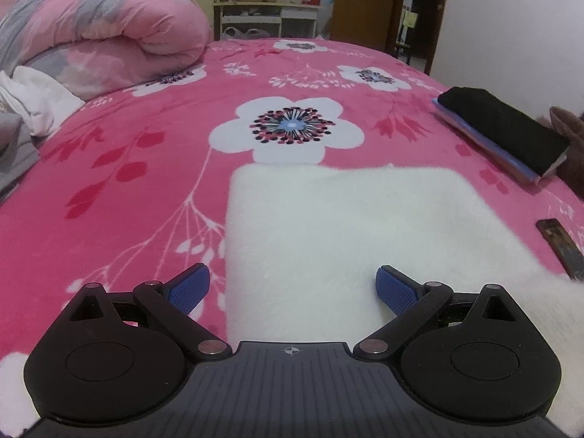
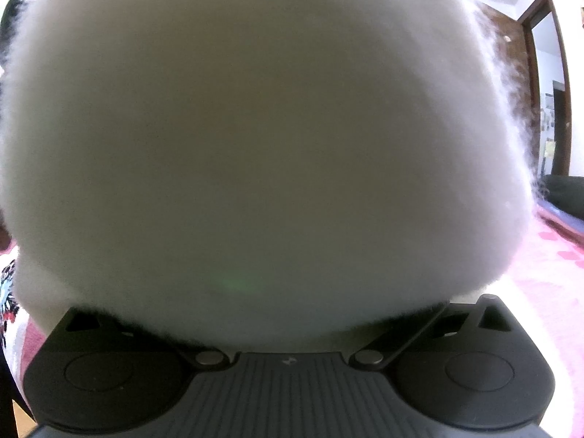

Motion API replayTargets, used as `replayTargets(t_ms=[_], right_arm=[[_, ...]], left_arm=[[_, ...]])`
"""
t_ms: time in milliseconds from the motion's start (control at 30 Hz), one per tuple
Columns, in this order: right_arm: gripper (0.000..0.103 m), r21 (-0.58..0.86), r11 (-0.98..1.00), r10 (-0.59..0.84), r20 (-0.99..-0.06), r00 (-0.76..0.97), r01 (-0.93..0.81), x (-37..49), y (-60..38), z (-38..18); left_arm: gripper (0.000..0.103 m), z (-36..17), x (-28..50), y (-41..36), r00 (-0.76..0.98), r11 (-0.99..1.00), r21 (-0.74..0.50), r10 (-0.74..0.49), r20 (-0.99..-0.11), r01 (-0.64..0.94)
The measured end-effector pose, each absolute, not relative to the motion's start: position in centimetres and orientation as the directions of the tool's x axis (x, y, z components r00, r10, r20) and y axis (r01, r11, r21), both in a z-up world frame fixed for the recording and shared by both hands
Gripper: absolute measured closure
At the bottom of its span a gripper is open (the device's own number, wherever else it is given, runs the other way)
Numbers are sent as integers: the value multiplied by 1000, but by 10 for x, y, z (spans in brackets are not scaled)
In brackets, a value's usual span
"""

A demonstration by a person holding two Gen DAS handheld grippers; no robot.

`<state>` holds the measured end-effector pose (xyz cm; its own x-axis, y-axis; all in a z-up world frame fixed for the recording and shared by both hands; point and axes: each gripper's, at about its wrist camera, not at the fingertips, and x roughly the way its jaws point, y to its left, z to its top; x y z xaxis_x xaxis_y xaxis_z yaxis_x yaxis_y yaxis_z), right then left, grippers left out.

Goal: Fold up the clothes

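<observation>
Left gripper [image 1: 292, 288] spread wide, empty, low over near edge of white fluffy garment [image 1: 365, 226] folded flat on pink floral bed [image 1: 127, 153]. Right gripper: fingers buried under same white fleece [image 2: 255, 127], state cannot tell. Farther right, black folded cloth [image 1: 507, 127]; rolled quilt [image 1: 109, 33] far left.

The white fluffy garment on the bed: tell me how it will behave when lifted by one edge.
The white fluffy garment will probably flop and drape: in the right wrist view it billows over the right gripper's fingers. Its long fuzzy pile suggests it is light for its bulk. The fibres may slide between the left gripper's open blue pads.
</observation>
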<state>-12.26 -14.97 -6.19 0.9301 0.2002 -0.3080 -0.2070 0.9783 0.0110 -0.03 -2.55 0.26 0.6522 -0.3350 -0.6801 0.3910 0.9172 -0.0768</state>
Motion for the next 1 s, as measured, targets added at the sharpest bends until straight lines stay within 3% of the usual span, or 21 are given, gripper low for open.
replayTargets(t_ms=[200,567,1000], right_arm=[[2,10,978,200,-312,929,-207,-123,-148,-62],[2,6,978,197,-335,921,-207,-124,-145,-61],[2,-66,957,202,-547,813,-282,-105,-130,-31]], left_arm=[[4,4,-1,-14,650,916,-127,-362,-669,380],[4,17,-59,73,744,927,-184,-372,-555,327],[1,-15,-103,97,573,737,-336,-670,-472,586]])
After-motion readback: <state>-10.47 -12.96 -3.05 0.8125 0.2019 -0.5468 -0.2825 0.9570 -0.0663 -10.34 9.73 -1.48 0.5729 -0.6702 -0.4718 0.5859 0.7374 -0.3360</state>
